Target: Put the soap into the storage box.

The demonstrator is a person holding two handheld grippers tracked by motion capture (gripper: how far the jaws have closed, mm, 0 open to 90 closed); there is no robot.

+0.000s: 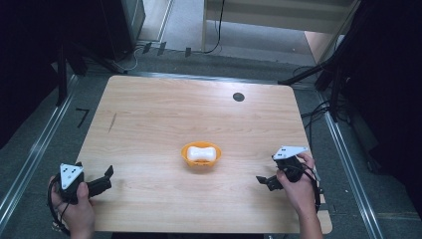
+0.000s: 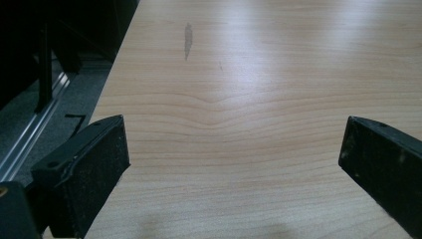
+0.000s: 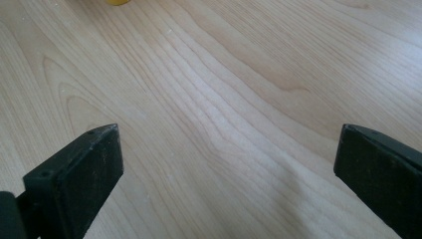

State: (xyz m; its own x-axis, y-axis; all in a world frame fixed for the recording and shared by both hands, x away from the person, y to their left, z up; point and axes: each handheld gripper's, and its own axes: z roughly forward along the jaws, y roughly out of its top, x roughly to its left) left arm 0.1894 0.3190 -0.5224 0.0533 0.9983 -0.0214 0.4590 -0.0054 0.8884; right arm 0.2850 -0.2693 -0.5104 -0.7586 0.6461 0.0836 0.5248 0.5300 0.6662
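Note:
An orange bowl stands near the middle of the wooden table, with a white block lying in it. My left gripper rests at the table's front left corner, held in a hand, its jaws spread wide over bare wood. My right gripper sits at the front right, also hand-held and open, with nothing between its jaws. A sliver of the orange bowl shows at the top edge of the right gripper view.
A small dark round spot lies near the table's far right. A grey smear marks the wood at the left, also seen as a grey smear. Metal floor rails and dark stands flank the table.

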